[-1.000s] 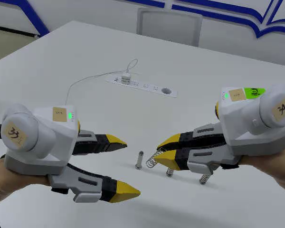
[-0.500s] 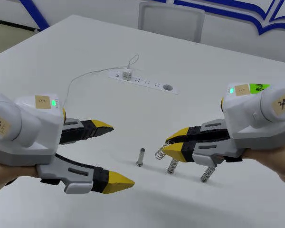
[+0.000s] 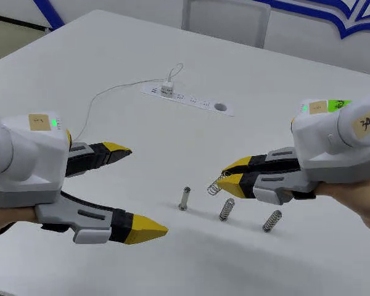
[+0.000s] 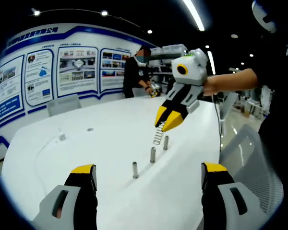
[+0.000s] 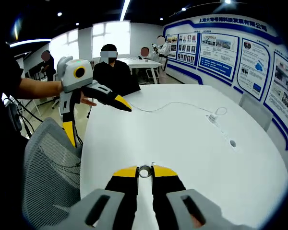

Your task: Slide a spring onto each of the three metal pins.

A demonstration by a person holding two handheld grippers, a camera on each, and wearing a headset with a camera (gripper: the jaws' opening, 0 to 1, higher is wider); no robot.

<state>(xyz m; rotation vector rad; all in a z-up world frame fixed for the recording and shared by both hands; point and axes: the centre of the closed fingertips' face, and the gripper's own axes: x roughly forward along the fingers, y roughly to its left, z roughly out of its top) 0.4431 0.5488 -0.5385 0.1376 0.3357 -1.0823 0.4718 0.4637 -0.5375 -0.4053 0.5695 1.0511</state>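
The left hand-held gripper (image 3: 146,190) hovers over the desk (image 3: 172,74) with its jaws spread wide and nothing between them. To its right stands the bare pin (image 3: 184,198), upright and uncovered. Just beyond it the loose spring (image 3: 214,186) is pinched by one end in the nearly closed tips of the right hand-held gripper (image 3: 224,176), held above the desk, up and to the right of that pin. Further right, the middle pin (image 3: 226,209) and the far pin (image 3: 272,220) each already wear a coil.

The spring looks like thin wire: probably very light, soft along its length and quick to squash or flick away if squeezed hard. A light grip near the top coils seems best, leaving the lower end open for the pin. The pin looks stiff, but it is slender and might topple if knocked.

The left gripper view shows the spring from the side, hanging free below the yellow tips. The right gripper view looks straight down its bore, a small ring between the tips. Only the head view shows the sideways gap to the bare pin.
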